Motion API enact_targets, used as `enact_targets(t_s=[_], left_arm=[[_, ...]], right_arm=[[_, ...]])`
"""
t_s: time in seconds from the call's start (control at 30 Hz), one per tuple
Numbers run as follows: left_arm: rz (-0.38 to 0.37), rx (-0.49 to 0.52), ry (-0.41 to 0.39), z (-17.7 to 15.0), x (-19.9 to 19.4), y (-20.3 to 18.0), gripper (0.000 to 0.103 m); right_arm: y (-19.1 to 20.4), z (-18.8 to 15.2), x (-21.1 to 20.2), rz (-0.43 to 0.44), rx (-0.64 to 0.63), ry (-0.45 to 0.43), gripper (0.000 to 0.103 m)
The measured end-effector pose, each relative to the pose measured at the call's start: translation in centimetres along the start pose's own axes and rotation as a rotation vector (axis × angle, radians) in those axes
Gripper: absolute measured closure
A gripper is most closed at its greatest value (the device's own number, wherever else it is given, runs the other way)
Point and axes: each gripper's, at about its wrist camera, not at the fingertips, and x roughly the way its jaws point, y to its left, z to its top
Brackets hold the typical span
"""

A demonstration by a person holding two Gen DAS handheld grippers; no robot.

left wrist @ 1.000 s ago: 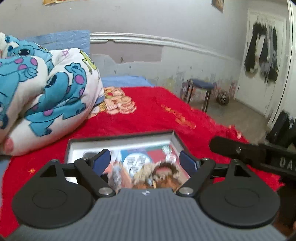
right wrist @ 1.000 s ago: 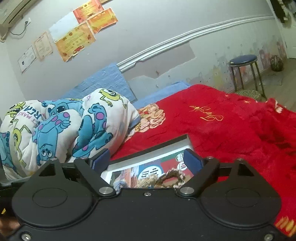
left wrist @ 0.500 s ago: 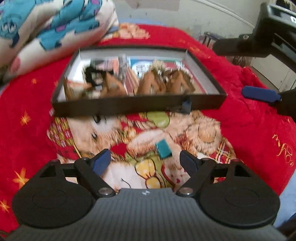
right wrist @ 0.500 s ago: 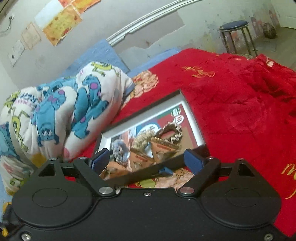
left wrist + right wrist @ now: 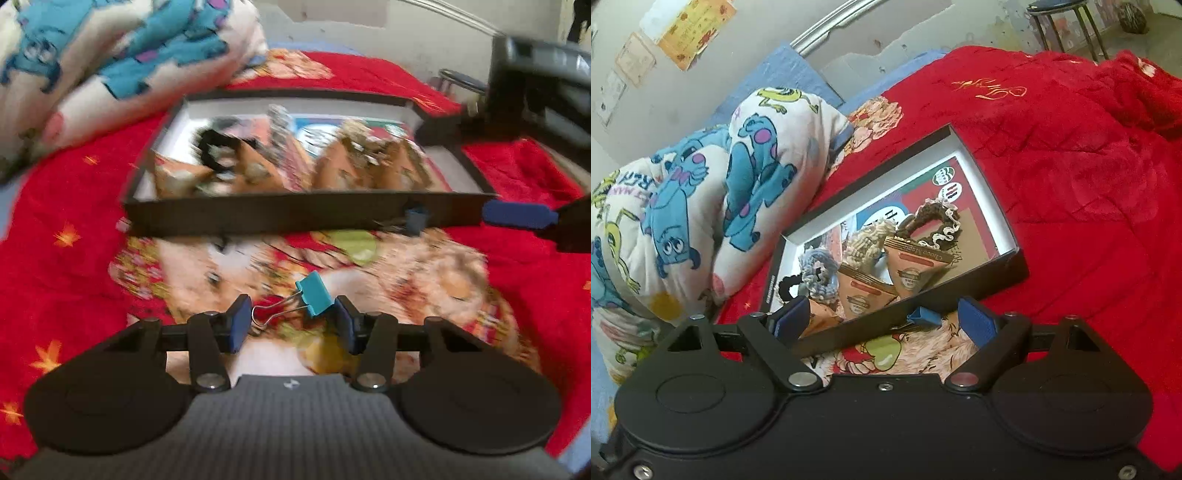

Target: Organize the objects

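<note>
A red blanket [image 5: 1071, 155] is covering the bed, with a cartoon-printed quilt [image 5: 701, 192] bunched at ten o'clock in the right wrist view. A shallow black box [image 5: 967, 147] is lying on the blanket at the centre, holding knitted hair ties and tan paper cones [image 5: 912, 269]. A blue binder clip [image 5: 923, 316] is resting just outside the box's near wall, between the right gripper [image 5: 886, 319] fingers, whose jaws are standing wide and released. In the left wrist view, the left gripper [image 5: 291, 321] is closing its jaws around a teal binder clip [image 5: 314, 298] at twelve o'clock from the gripper body; one pad is touching the clip's body, the other sits by its wire handle.
</note>
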Motion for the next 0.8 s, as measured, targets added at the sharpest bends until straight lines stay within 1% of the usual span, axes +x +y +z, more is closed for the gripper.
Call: enact_targets(t_s=[0.07,0.17,0.27,0.33,0.4,0.47,0.5,0.57,0.67,0.8], left_arm=[[0.029,0.001,-0.008,0.5,0.1,0.5,0.05],[0.072,-0.022,0.005,1.0,0.8,1.7,0.05],[0.103,-0.02,0.024,1.3,1.6,2.1,0.05],[0.104,-0.014,0.028,1.3,1.6,2.1,0.05],[0.099,-0.014,0.029,1.5,1.6,2.1,0.05],[0.095,-0.021,0.032,1.7,1.7,2.2,0.049],[0.093,-0.027,0.036,1.7,1.7,2.3,0.049],[0.082,-0.047,0.042,1.7,1.7,2.5,0.049],[0.063,-0.083,0.055,1.7,1.6,3.2,0.049],[0.04,-0.113,0.064,1.7,1.7,3.6,0.049]], right_arm=[[0.5,-0.2,0.5,-0.024,-0.04,0.017,0.016],[1.4,-0.6,1.7,-0.086,-0.105,0.03,0.016],[1.7,-1.0,3.0,-0.11,-0.14,0.058,0.016],[2.0,-1.3,3.9,-0.137,-0.165,0.072,0.016],[2.1,-1.5,4.7,-0.16,-0.187,0.08,0.018],[2.3,-1.8,5.5,-0.17,-0.208,0.097,0.026],[2.4,-2.0,6.0,-0.176,-0.216,0.11,0.028],[2.6,-2.2,6.4,-0.2,-0.236,0.102,0.032],[3.1,-2.7,6.8,-0.231,-0.267,0.093,0.033],[3.7,-3.2,7.3,-0.282,-0.282,0.083,0.037]])
